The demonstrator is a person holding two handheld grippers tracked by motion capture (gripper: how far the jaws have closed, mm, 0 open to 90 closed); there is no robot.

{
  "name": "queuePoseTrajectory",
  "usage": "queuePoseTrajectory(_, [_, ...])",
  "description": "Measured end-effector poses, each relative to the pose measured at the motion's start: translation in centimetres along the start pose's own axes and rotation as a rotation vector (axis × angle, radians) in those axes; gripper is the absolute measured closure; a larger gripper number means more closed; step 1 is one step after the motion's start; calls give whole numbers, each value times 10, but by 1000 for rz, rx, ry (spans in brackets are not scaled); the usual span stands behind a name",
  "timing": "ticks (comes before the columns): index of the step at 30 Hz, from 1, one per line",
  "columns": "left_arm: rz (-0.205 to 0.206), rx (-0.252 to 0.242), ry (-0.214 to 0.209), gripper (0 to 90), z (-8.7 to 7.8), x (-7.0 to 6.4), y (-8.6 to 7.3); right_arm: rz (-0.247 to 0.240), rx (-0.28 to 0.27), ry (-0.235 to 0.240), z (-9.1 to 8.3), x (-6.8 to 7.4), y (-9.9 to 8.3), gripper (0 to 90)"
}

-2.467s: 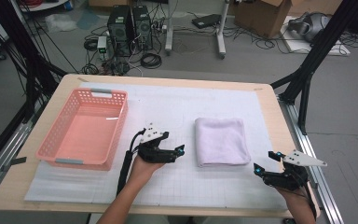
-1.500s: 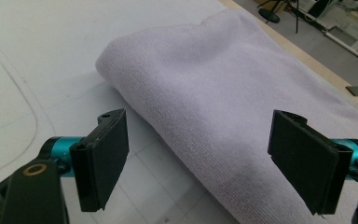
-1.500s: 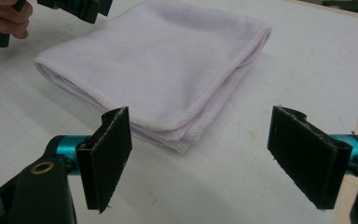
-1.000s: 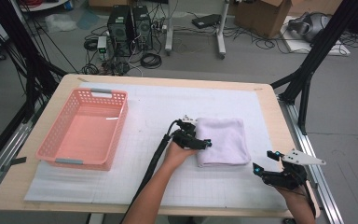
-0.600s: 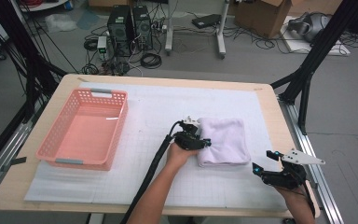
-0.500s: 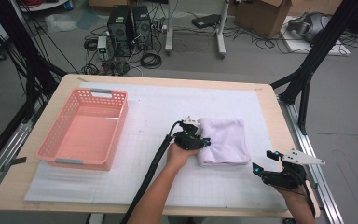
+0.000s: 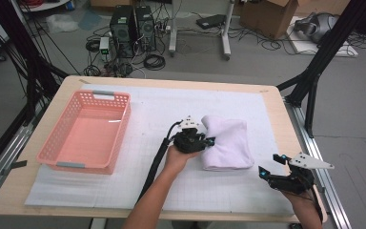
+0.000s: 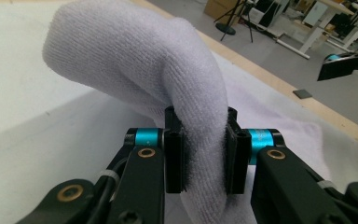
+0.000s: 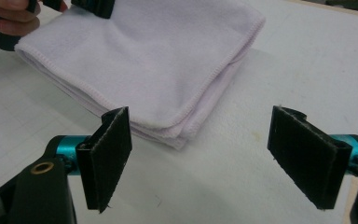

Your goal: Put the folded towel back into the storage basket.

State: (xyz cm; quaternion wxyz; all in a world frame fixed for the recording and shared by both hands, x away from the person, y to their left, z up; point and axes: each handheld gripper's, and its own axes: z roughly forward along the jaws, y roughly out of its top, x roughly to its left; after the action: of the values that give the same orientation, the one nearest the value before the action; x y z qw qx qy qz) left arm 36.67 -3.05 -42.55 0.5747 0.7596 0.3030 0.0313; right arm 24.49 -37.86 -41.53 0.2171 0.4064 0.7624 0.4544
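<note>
Left gripper (image 7: 208, 141): centre of the high view, forearm entering from the bottom edge, jaws clamped on a fold of the towel (image 8: 168, 84). Right gripper (image 7: 269, 167): lower right of the frame, jaws spread wide, holding nothing.

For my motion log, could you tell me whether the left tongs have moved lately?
Yes: the left tongs moved right, away from the pink basket, and are now shut on the towel.

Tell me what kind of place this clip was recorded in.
Most likely a lab or workshop set up for recording: computer towers and loose cables on the bare floor, cardboard boxes behind, and black frame struts around the table.
</note>
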Motion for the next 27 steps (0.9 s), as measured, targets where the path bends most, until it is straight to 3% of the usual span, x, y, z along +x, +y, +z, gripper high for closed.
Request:
queuePoseTrajectory(9, [57,-58,-36,746,-26,-2,8,5,-4,-1,0,0,0,205])
queuePoseTrajectory(22, [107,-129,-80,748,-61,-4,16,2,-3,4,2,2,2,206])
queuePoseTrajectory(27, [117,-136,-81,750,-73,-2,20,2,-1,7,3,3,2,205])
